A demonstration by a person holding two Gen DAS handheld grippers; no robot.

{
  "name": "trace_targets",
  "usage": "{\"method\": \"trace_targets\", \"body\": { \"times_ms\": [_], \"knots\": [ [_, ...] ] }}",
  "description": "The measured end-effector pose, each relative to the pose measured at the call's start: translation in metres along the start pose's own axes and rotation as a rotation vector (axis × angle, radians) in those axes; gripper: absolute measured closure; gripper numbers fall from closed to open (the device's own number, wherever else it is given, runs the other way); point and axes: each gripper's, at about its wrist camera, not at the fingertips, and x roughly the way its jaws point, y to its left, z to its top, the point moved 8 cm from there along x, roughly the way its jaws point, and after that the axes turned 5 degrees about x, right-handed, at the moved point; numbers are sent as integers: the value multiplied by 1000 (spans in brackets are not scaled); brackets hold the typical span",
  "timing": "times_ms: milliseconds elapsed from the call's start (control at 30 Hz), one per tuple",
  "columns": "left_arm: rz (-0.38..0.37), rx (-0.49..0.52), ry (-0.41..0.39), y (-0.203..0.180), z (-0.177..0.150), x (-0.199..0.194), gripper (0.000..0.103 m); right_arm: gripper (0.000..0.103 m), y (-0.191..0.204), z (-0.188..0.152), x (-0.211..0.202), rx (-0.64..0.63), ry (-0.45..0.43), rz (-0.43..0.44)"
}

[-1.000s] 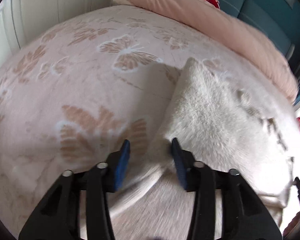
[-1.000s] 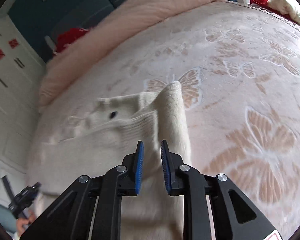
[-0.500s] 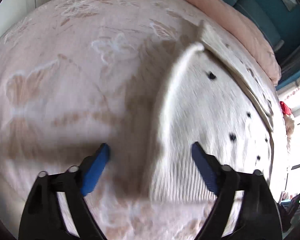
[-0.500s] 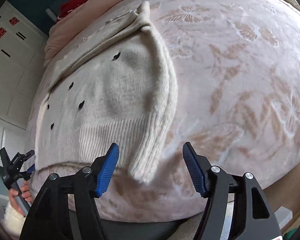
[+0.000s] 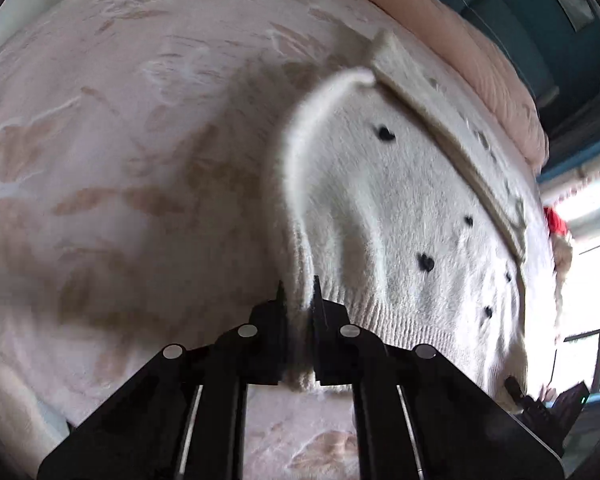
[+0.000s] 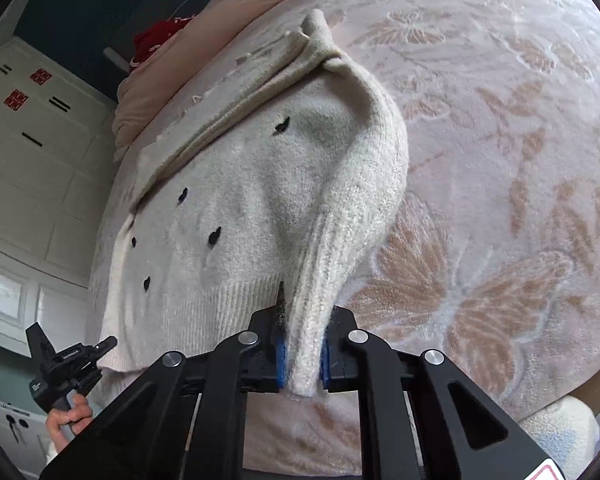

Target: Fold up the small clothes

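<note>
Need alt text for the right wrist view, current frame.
Right gripper, jaws shut on the ribbed edge of a cream sweater with small black heart-shaped marks, lying on a pink butterfly-patterned bedspread. White cupboards stand at left.

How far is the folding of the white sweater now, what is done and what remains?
Done: the sweater lies flat on the bedspread, its far part already folded over in a band. In hand: the left gripper and right gripper each pinch the ribbed hem at a near corner. Left: carrying the hem over to fold the body.
</note>
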Motion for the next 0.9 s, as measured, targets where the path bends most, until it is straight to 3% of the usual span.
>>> {"method": "trace_targets", "body": {
  "times_ms": [167, 300, 433, 567, 700, 767, 900],
  "knots": [
    [-63, -3, -51, 13, 0, -52, 97, 93, 25, 0, -34, -101, 1, 31],
    [-82, 38, -15, 17, -29, -89, 97, 93, 11, -25, -63, -147, 61, 22],
    [-50, 135, 70, 29, -88, -127, 97, 93, -12, -79, -96, -232, 167, -30],
    [10, 297, 161, 33, -161, -165, 97, 93, -26, -148, -124, -359, 307, -84],
    [19, 352, 179, 33, -185, -195, 97, 93, -22, -188, -148, -445, 393, -72],
    [6, 338, 130, 28, -169, -203, 97, 93, -9, -173, -156, -448, 356, -30],
    [-64, 283, -11, -5, -85, -196, 97, 92, 26, -71, -161, -340, 130, 114]
  ]
}}
